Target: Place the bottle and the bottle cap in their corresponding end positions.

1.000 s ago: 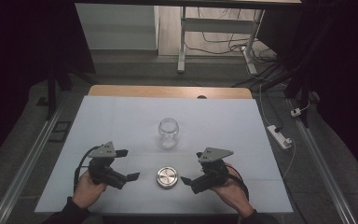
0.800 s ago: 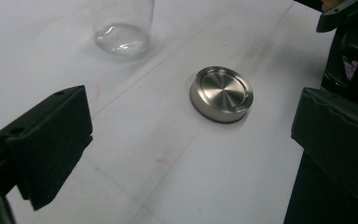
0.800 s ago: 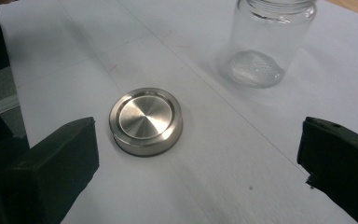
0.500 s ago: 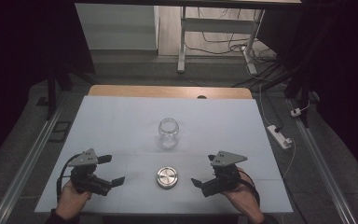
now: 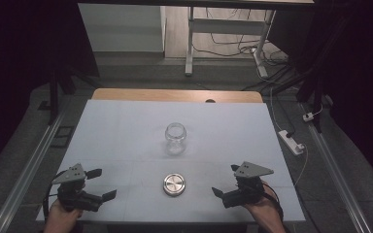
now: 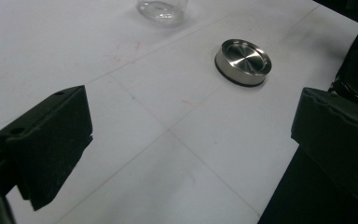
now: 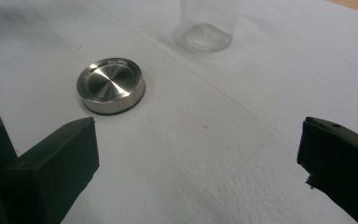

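A clear glass jar stands upright and lidless in the middle of the white table. Its round metal lid lies flat nearer the front edge. My left gripper sits open at the front left, well left of the lid, with the jar's base beyond. At the front right my right gripper is open too, with nothing between its jaws. From there the lid lies ahead to the left and the jar farther off.
A wooden strip edges the table's far side. A white power strip and cables lie on the floor to the right. A metal rail runs along the left side.
Both grippers have drawn back toward the front edge and spread apart, the left one going left, the right one right. Jar and lid have not moved.
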